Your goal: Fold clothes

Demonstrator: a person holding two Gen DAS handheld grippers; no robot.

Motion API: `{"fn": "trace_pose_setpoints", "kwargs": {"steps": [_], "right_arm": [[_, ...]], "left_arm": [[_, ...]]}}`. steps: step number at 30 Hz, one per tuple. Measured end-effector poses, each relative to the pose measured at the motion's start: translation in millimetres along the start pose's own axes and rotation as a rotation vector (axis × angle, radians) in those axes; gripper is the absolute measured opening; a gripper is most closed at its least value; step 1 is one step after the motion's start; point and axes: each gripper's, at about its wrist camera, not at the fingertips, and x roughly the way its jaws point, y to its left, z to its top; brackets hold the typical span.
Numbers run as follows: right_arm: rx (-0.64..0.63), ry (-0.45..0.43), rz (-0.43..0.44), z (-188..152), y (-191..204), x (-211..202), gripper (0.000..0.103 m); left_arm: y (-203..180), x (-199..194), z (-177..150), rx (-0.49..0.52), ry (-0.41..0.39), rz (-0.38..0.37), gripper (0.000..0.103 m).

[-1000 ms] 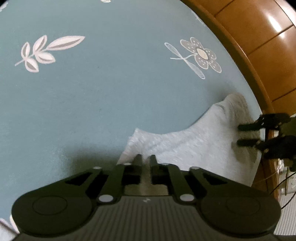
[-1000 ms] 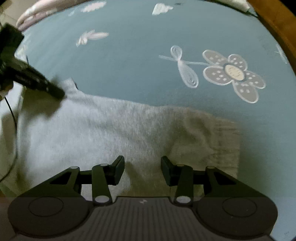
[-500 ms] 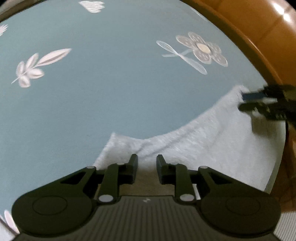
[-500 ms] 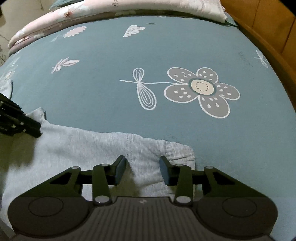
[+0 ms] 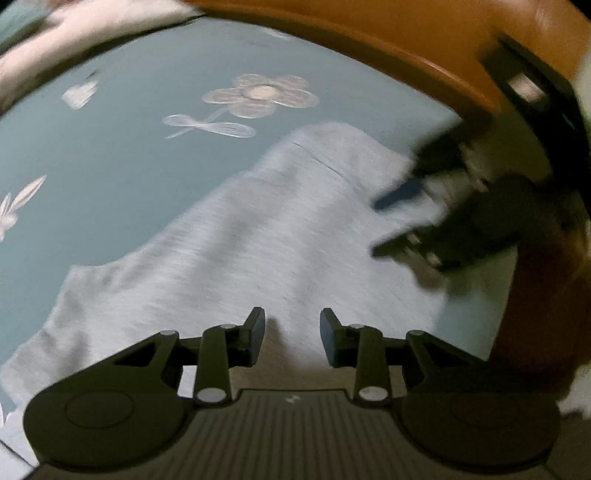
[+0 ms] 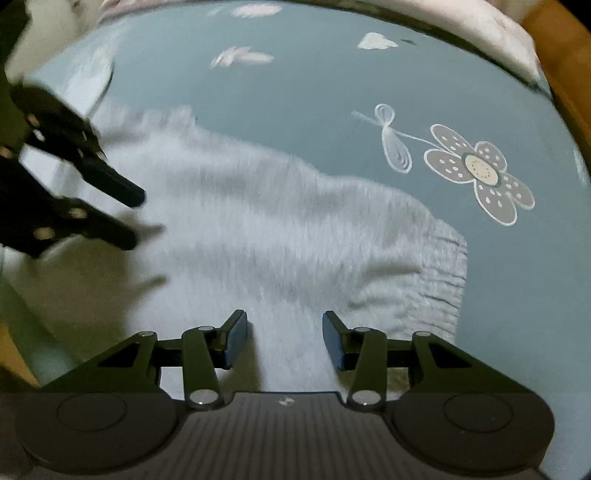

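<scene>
A light grey garment (image 5: 266, 236) lies spread flat on a blue flowered bedsheet (image 5: 110, 155). Its gathered, elastic-looking end (image 6: 439, 266) points right in the right wrist view. My left gripper (image 5: 292, 334) hovers open over the garment's near edge with nothing between its fingers. My right gripper (image 6: 284, 338) is open too, above the cloth near that gathered end. Each gripper shows in the other's view, blurred: the right one (image 5: 391, 225) at the right side, the left one (image 6: 133, 218) at the left. Both views are motion-blurred.
A wooden bed frame (image 5: 388, 55) curves along the sheet's far and right side. Pale pink bedding (image 6: 480, 26) is bunched at the head of the bed. A large flower print (image 6: 480, 170) lies just beyond the garment.
My left gripper opened and let go of the garment's edge. Both grippers pulled back and up, and more of the flat garment now shows.
</scene>
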Motion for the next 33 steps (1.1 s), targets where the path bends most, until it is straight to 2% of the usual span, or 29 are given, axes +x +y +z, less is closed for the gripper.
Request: {"fn": "trace_pose_setpoints", "kwargs": {"steps": [3, 8, 10, 16, 19, 22, 25, 27, 30, 33], "right_arm": [[-0.087, 0.004, -0.005, -12.1, 5.6, 6.0, 0.051], [-0.128, 0.000, 0.005, -0.1, 3.6, -9.7, 0.053], [-0.127, -0.013, 0.020, 7.8, 2.0, -18.0, 0.055], [-0.026, -0.052, 0.066, 49.3, 4.4, -34.2, 0.059], [0.054, -0.092, 0.095, 76.0, 13.9, -35.0, 0.060], [0.128, -0.135, 0.128, 100.2, 35.4, -24.5, 0.061], [0.182, -0.169, 0.102, 114.2, 63.1, -4.4, 0.062], [0.219, -0.177, 0.051, 117.3, 82.7, 10.6, 0.062], [0.270, -0.163, -0.015, 114.7, 112.8, 27.7, 0.062], [0.292, -0.155, -0.093, 109.5, 142.8, 34.9, 0.062]], "left_arm": [[-20.2, 14.6, -17.7, 0.044, 0.058, 0.006, 0.033], [-21.2, -1.0, -13.9, -0.063, 0.072, 0.041, 0.035], [-18.1, -8.8, -8.0, -0.114, 0.071, 0.082, 0.035], [19.7, -37.3, 8.1, -0.407, 0.014, 0.278, 0.043], [47.1, -53.4, -2.3, -0.557, -0.019, 0.364, 0.043], [76.0, -69.0, -22.6, -0.638, -0.050, 0.429, 0.045], [103.4, -78.2, -53.0, -0.700, -0.091, 0.457, 0.048], [121.2, -83.5, -73.5, -0.741, -0.117, 0.469, 0.049], [136.6, -81.5, -104.3, -0.782, -0.133, 0.395, 0.049], [139.8, -84.2, -126.5, -0.754, -0.187, 0.320, 0.050]]}}
